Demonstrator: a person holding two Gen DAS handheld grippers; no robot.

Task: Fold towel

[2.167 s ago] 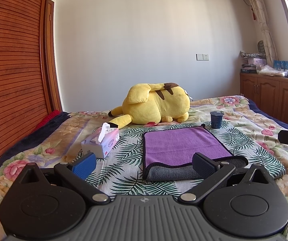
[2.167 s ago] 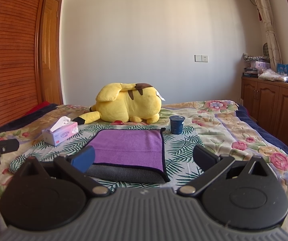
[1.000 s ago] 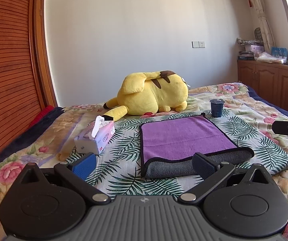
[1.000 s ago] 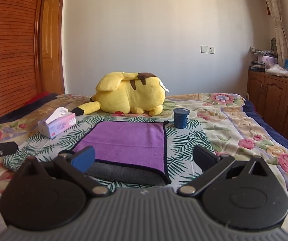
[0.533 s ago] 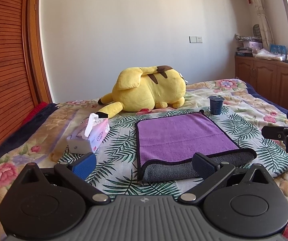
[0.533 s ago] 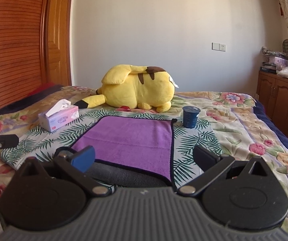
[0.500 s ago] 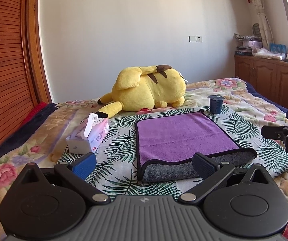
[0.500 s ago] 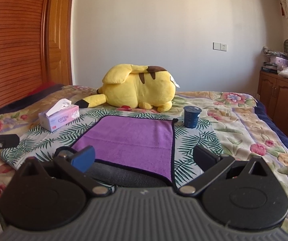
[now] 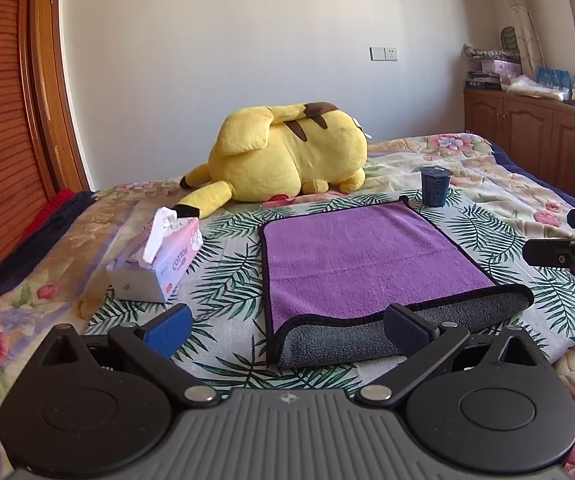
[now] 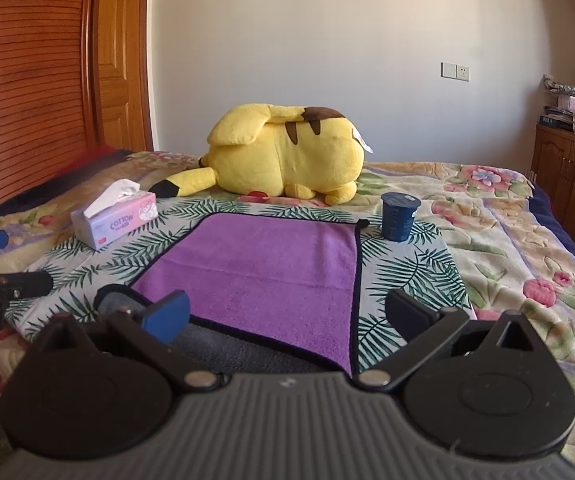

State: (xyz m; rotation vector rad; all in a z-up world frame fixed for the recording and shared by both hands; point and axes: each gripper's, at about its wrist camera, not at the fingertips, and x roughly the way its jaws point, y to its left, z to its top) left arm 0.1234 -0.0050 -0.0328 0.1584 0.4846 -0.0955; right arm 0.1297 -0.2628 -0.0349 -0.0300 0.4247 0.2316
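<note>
A purple towel (image 9: 367, 256) with a grey underside lies flat on a leaf-print cloth on the bed. Its near edge is turned over and shows grey (image 9: 343, 340). It also shows in the right wrist view (image 10: 271, 268). My left gripper (image 9: 285, 326) is open and empty, just short of the towel's near left corner. My right gripper (image 10: 287, 314) is open and empty, over the towel's near right part. The right gripper's fingers (image 9: 559, 254) show at the right edge of the left wrist view. The left gripper's fingers (image 10: 11, 284) show at the left edge of the right wrist view.
A yellow plush toy (image 9: 287, 156) lies behind the towel. A pink tissue box (image 9: 155, 260) stands to the towel's left. A dark blue cup (image 9: 435, 186) stands at the towel's far right corner. Wooden wardrobe doors (image 9: 3, 120) are on the left, cabinets (image 9: 527, 136) on the right.
Both grippers have moved forward and lower toward the towel's near edge, and both views have turned a little. Both stayed open. The towel has not moved.
</note>
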